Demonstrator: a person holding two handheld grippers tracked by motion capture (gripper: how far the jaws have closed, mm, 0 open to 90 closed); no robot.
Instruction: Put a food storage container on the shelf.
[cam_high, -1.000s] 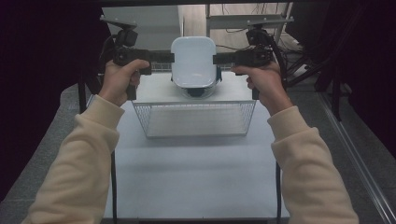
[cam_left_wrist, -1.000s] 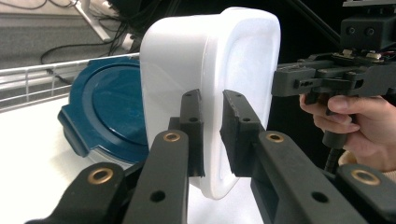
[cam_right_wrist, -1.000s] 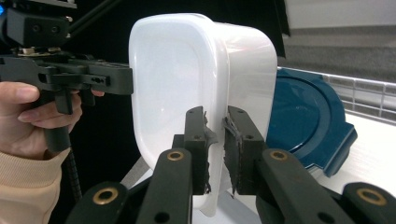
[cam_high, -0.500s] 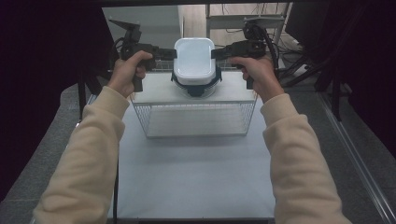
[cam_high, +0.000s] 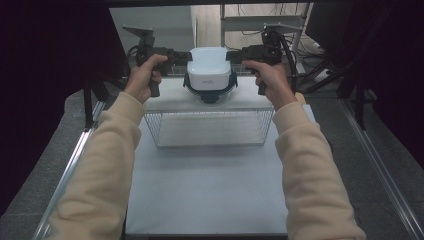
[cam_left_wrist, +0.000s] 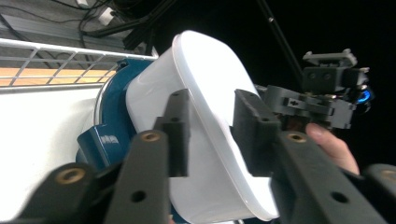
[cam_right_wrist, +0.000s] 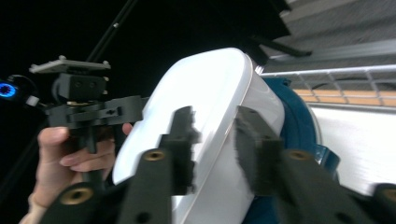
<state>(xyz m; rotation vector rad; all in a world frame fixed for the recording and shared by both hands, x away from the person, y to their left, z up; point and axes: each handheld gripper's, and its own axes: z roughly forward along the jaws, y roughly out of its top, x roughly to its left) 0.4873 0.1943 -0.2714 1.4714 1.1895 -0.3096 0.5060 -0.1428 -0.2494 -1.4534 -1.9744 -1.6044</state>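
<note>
On the white tabletop (cam_high: 205, 185), well lit against a dark room, we saw a wire basket (cam_high: 209, 127) standing across the far half, with a broad bare stretch of surface on the near side of it. Beyond the basket a white shelf-like surface (cam_high: 172, 95) carried a dark blue base (cam_high: 210, 94), and on that base sat the white lidded container (cam_high: 209, 69). Grey floor ran along both sides of the tabletop, metal rails edged it, and cables and frames crowded the far right.

We held the left hand-held gripper (cam_high: 175, 56) at the container's left flank and the right hand-held gripper (cam_high: 239, 54) at its right flank. Both sets of jaws had just been opening. In the left gripper view the left hand-held gripper (cam_left_wrist: 211, 133) stood partly open with the container's rim between the pads, which looked clear of it. In the right gripper view the right hand-held gripper (cam_right_wrist: 215, 149) stood the same way, rim between, with no press that we could see.
</note>
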